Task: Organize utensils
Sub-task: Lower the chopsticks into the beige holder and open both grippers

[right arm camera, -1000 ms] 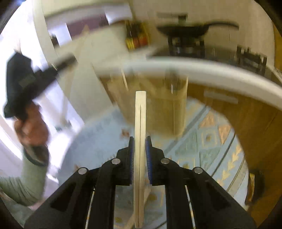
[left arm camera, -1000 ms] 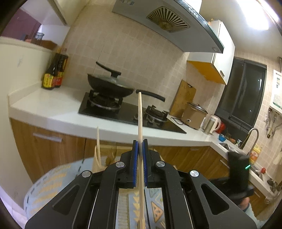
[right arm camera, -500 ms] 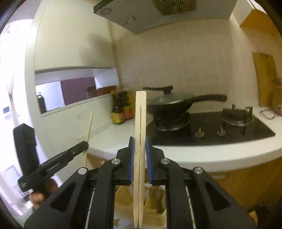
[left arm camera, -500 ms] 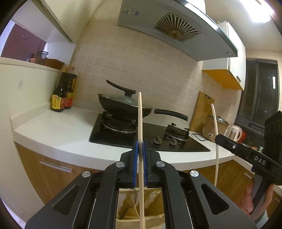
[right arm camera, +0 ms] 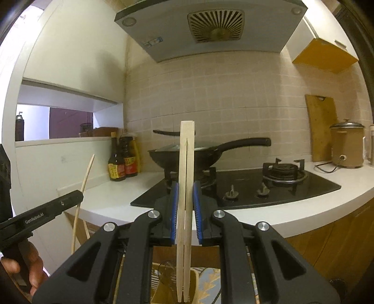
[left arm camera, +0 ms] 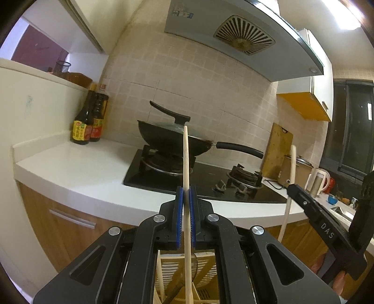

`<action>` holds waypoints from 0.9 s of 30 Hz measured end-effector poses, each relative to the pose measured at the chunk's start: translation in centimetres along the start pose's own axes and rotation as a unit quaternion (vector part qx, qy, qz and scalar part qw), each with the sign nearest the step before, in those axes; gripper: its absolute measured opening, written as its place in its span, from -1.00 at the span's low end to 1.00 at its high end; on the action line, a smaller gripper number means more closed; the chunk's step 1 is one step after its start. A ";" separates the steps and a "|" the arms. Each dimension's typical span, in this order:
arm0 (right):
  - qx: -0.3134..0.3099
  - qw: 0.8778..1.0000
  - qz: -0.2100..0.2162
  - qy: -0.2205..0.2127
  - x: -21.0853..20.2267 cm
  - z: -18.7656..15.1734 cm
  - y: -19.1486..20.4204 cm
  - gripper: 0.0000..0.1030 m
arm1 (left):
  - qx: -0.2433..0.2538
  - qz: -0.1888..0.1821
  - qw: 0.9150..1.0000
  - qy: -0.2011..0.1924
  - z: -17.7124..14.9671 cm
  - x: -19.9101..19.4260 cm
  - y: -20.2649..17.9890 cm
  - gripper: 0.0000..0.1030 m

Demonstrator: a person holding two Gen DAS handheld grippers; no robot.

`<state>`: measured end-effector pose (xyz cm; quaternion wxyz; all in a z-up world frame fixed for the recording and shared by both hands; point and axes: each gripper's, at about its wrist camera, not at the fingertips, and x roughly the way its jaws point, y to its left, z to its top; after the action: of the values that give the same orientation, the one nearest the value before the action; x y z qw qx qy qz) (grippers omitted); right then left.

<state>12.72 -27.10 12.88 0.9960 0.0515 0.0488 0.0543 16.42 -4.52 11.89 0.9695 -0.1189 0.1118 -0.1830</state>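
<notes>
You have two grippers, one thin wooden stick [left arm camera: 186, 163], one pair of wooden tongs [right arm camera: 186, 187], two sauce bottles [left arm camera: 87, 121], one wok [left arm camera: 173, 140], two burners [right arm camera: 284, 173].

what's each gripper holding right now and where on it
Left gripper: a thin wooden utensil handle, clamped mid-length. Right gripper: wooden tongs, gripped mid-length.

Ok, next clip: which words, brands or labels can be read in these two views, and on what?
"DAS" – on the side of the right claw, seen from the left wrist.
"GenRobot.AI" – on the side of the left claw, seen from the right wrist.
Sauce bottles: yellow and red labels, print too small to read.
Hood: sticker, blurred, unreadable.
</notes>
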 end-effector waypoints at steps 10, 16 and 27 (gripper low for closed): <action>-0.007 1.000 -0.016 0.001 -0.1 -1.9 0.9 -0.79 | -0.014 -0.001 1.000 -0.019 0.1 0.6 0.5 -0.93; -0.014 1.000 -0.022 0.002 -0.1 -2.4 1.2 -0.79 | 0.005 0.028 0.999 -0.033 -0.9 1.1 -0.1 -0.93; -0.010 1.000 -0.023 0.002 -0.6 -2.9 1.0 -0.78 | 0.028 0.055 0.997 -0.046 -2.6 0.5 -0.7 -0.93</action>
<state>11.72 -25.93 10.12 0.9974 0.0401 0.0511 0.0320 15.95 -5.85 9.57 0.9850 -0.0937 0.0687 -0.1273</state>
